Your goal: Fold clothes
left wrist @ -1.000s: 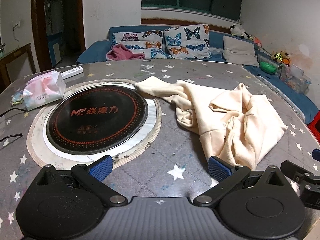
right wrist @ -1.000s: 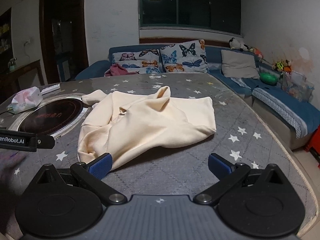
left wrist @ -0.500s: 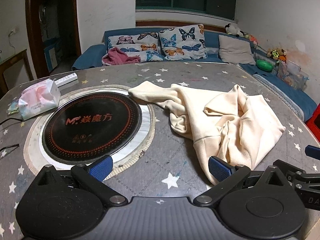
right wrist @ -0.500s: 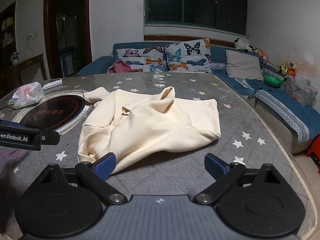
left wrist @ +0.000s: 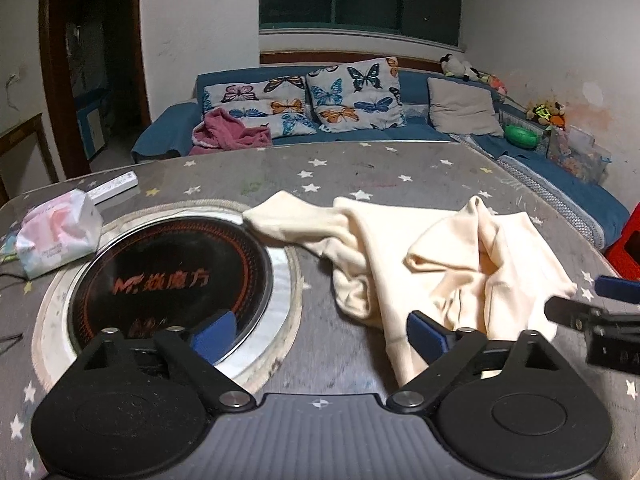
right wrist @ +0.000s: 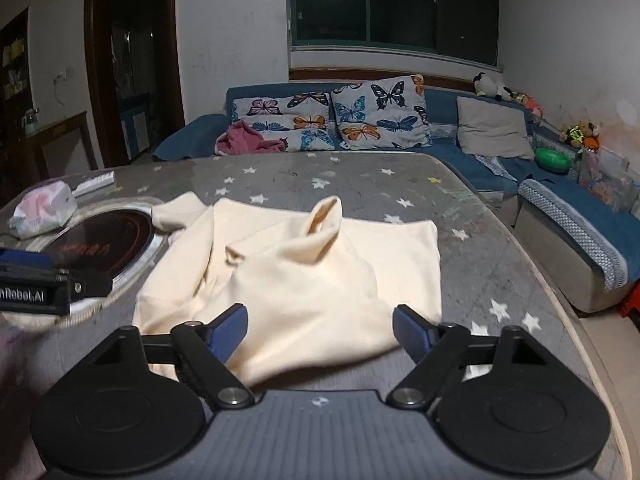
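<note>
Cream sweatshirt [right wrist: 304, 276] is lying crumpled mid-bench, one sleeve [left wrist: 292, 222] flopped toward the induction cooktop [left wrist: 168, 280] on the left side. My left hand-held gripper [left wrist: 316, 332] and right hand-held gripper [right wrist: 318, 326] are both wide open, holding nothing, at the near edge. Looks like soft, thick, floppy fleece, so I'd pinch the hem corners.

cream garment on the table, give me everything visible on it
The cream garment is a soft, thick-looking knit, plain, with no print visible. It lies crumpled and unfolded on the star-patterned table, with one fold peaking upright near its middle. A sleeve-like end stretches to the rim of the round black cooktop. Both grippers, left gripper and right gripper, are open at its near edge; contact is unclear.
</note>
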`<state>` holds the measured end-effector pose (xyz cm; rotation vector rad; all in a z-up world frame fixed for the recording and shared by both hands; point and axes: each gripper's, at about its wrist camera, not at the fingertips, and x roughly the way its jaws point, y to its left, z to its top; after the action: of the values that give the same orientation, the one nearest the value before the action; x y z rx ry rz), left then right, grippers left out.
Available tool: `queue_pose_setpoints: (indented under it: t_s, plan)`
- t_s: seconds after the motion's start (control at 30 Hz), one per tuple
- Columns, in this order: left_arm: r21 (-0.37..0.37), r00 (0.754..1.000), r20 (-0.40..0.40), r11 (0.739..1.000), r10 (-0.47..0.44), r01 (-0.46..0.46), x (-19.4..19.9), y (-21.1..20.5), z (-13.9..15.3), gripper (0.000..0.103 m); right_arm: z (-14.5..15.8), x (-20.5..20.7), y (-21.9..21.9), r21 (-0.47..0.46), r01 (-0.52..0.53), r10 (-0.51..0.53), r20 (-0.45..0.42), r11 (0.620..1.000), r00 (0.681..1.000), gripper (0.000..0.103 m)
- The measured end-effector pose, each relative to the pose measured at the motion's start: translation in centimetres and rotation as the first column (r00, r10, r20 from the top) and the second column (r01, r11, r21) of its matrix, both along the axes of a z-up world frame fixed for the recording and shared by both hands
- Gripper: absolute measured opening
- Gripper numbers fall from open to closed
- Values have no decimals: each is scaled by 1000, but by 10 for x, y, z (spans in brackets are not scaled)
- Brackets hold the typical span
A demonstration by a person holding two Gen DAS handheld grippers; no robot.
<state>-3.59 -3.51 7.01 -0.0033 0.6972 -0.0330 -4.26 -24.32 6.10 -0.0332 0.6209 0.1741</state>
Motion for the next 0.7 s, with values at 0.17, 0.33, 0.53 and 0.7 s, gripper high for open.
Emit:
queue_pose_setpoints:
  t_s: [0.17, 0.33, 0.53, 0.7]
  plan:
    - [-15, 1000, -10, 1000, -27, 27, 20, -2, 1, 84, 4, 33, -3, 20, -1, 1, -24, 1000, 1000, 63]
    - [-62, 999, -4, 997, -50, 50, 43, -1, 2, 78, 2, 70, -3, 49, 1, 2, -57, 999, 998, 52]
    - [-83, 994, 0, 990, -112, 112, 72, -9, -1, 65, -9, 106, -1, 72, 14, -7, -98, 997, 995, 38]
    - [-59, 991, -42, 990, -128, 125, 95, -19, -17, 65, -19, 122, 1, 77, 24, -14, -125, 997, 992, 32]
